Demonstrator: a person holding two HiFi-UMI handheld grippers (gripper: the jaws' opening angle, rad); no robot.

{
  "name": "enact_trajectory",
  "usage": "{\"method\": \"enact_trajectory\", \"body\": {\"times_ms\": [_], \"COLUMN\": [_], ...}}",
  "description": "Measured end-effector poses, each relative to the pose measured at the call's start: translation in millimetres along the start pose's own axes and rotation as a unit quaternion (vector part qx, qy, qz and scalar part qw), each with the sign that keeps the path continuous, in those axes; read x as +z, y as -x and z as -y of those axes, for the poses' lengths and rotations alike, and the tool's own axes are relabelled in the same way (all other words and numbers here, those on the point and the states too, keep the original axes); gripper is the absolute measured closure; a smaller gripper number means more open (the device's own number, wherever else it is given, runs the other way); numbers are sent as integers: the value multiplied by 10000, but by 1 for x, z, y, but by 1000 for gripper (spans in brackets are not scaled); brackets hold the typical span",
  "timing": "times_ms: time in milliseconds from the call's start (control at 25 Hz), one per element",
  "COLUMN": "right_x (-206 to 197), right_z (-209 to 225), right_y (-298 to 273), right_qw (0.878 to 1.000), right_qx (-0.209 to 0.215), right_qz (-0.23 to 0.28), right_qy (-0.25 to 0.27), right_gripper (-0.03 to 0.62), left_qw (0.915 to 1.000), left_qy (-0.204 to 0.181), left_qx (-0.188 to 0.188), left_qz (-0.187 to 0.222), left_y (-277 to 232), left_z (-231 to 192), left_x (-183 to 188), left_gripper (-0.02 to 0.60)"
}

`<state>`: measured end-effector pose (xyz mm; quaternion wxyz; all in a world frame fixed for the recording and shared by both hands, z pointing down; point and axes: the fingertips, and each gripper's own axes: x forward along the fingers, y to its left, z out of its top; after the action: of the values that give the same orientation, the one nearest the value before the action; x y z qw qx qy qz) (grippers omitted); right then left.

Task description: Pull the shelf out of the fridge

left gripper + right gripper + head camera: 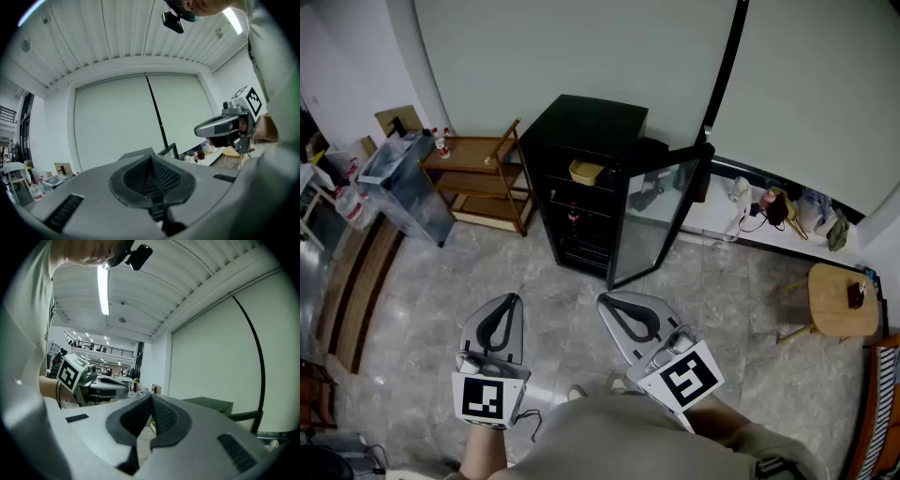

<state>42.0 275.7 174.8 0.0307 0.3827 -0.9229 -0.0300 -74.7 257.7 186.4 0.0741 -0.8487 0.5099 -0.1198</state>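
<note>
I see left gripper (508,306) and right gripper (611,306): fingers pressed together, nothing between. Fridge (591,127) well ahead of both, glass door (661,220) swung open ahead-right. Shelf (579,208) inside dark interior, edges hard to make out. Bare floor (553,286) between fingers and fridge; wooden rack (478,178) ahead-left.

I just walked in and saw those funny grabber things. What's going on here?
A person stands holding a left gripper and a right gripper. Both are shut with nothing in them. A little way ahead is a small black fridge with its glass door swung open. A yellow container sits on the upper shelf inside. Neither gripper touches the fridge, and the shelves look to be in place, so pulling one out hasn't started yet.
</note>
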Motion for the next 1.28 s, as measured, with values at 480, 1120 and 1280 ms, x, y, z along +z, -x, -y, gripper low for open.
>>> {"method": "enact_trajectory", "body": {"times_ms": [480, 1120, 1280], "right_x": [-19, -51, -56], "right_z": [13, 26, 30], "right_y": [2, 29, 25], "right_qw": [9989, 9956, 9951], "right_qx": [417, 915, 974], "right_qz": [-36, -59, -71], "right_qy": [-193, -209, -131], "right_gripper": [597, 597, 597], "left_qw": [9991, 9963, 9960], "left_qy": [172, 165, 117], "left_qx": [255, 718, 739], "left_qz": [-287, -442, -483], "left_y": [-9, -14, -19], "left_z": [14, 56, 58], "left_x": [-14, -21, -22], "left_gripper": [571, 571, 571]}}
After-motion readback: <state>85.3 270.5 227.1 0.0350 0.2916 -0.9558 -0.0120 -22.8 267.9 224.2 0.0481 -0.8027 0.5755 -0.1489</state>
